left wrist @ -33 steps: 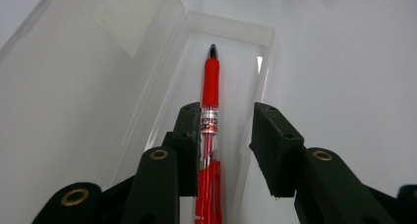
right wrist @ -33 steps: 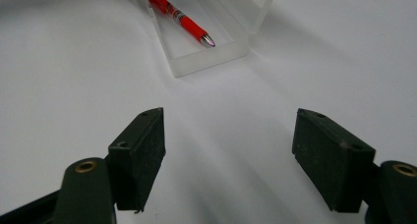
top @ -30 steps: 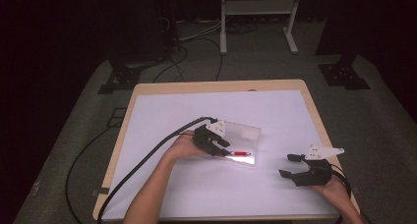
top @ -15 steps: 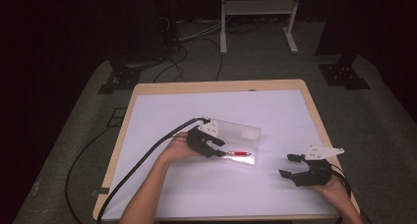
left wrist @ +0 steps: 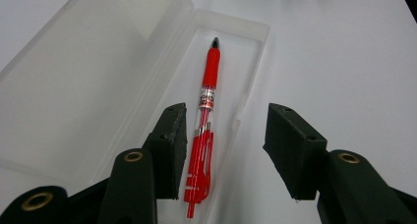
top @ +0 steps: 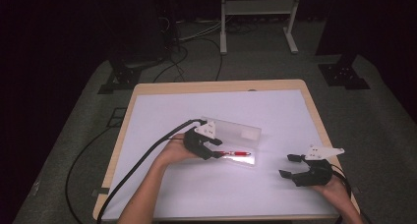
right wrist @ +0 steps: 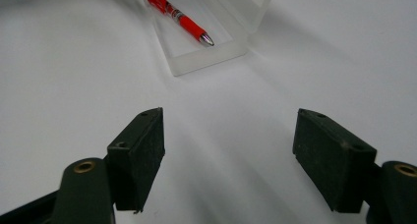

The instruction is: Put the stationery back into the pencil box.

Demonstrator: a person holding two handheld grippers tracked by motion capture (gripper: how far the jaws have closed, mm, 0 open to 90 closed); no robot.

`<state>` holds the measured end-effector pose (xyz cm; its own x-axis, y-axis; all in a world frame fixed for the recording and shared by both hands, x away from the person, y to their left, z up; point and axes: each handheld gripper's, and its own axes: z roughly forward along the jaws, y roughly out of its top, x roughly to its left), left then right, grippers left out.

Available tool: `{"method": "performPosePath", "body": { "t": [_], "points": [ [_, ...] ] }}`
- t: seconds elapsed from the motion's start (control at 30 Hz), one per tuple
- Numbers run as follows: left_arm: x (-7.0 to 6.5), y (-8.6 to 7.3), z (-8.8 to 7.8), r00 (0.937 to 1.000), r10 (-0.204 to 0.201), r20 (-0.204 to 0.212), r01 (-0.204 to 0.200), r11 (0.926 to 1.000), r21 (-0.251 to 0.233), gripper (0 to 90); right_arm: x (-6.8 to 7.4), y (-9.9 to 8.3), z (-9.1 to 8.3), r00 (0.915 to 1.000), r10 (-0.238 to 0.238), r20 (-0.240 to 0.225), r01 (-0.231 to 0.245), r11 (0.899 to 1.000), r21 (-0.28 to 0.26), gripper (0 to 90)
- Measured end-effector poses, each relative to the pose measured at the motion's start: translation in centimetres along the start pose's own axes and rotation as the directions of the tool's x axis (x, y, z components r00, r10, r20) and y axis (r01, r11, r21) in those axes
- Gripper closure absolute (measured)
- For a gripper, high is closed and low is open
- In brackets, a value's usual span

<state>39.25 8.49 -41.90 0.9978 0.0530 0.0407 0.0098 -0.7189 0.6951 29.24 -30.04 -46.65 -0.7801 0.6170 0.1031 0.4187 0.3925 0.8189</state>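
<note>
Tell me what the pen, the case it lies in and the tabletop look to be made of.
Pen: likely plastic, with a glossy red clip, a clear barrel and a matte red grip that may be rubber; the dark tip could be metal.
Case: frosted, see-through plastic; the white surface shows through its open lid.
Tabletop: a smooth, matte white sheet or coating with a pale wood-look edge; the material under it cannot be told.

– What do we count on the desk (top: 162, 116)?

– We count one red pen (left wrist: 204, 126), lying in one clear case (left wrist: 123, 81) with its lid open, near the desk's middle.

– And grippers?

– We count two: the left gripper (top: 212, 150) at the case, the right gripper (top: 291, 166) near the desk's right front corner. Each has two black jaws.
</note>
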Motion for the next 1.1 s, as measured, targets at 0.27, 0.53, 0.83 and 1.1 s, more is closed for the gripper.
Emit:
{"method": "performPosePath", "body": {
  "t": [0.27,0.53,0.83,1.1],
  "points": [
    [-0.4,-0.7,-0.3,0.9997,-0.023,0.009,0.023,0.9994,-0.024,47.7,0.1,0.0,0.1,1.0000,-0.002,0.006,0.002,1.000,0.011,26.3],
    [-0.8,-1.1,-1.0,0.9994,-0.032,-0.013,0.032,0.9988,-0.038,43.6,0.1,0.0,0.2,1.0000,-0.003,0.007,0.002,1.000,0.013,25.8],
    [-1.3,-1.9,-1.6,0.9981,-0.051,-0.033,0.050,0.9975,-0.050,40.5,0.1,0.0,0.2,1.0000,-0.003,0.009,0.003,1.000,0.014,25.8],
    [-1.7,-2.7,-2.1,0.9971,-0.062,-0.044,0.059,0.9966,-0.058,37.8,0.1,0.0,0.2,0.9999,-0.002,0.011,0.001,1.000,0.016,25.5]
  ]
}}
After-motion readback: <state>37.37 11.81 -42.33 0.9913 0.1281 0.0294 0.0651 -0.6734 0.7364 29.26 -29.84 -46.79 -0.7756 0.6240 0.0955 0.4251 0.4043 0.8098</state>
